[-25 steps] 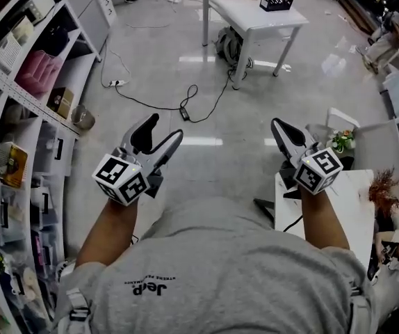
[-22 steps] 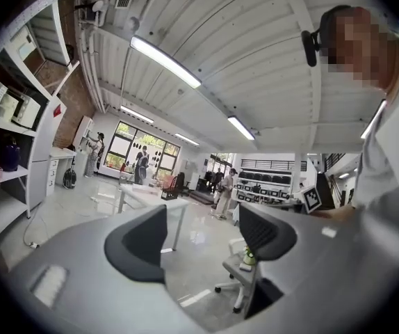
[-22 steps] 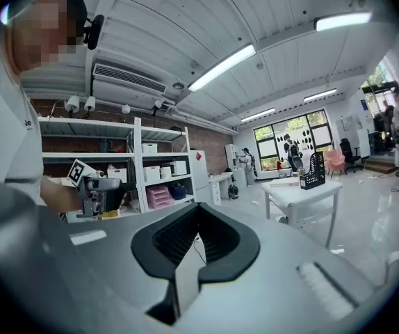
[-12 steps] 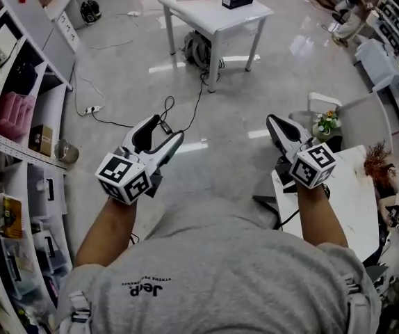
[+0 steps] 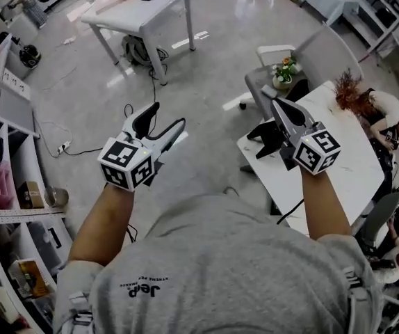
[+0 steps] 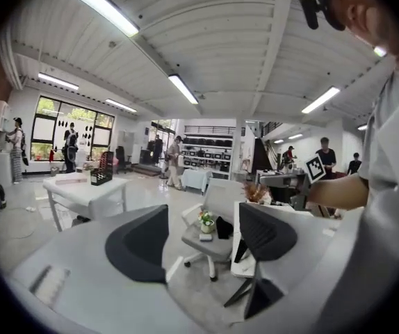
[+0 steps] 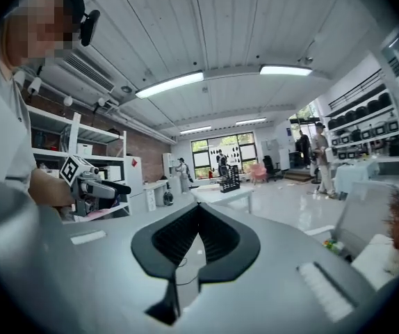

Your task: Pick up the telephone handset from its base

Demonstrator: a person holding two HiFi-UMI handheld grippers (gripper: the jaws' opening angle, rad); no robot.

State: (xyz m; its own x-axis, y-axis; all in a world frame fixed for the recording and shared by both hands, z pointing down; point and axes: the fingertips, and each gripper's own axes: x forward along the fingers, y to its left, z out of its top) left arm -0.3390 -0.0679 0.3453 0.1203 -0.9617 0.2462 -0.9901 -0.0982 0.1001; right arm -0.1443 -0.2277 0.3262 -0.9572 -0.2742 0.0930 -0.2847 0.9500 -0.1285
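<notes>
Head view: left tongs gape empty at centre left, and right tongs are pinched shut over the white worktop at right. No telephone handset or base shows, so we'd locate it first, then open the right pair before reaching. Left gripper view: pads apart, only a distant chair between them; right gripper view: pads meet on nothing, worktop out of frame.

Bright ceiling strip lights glare off the glossy floor; gripper views bend and darken at edges.
</notes>
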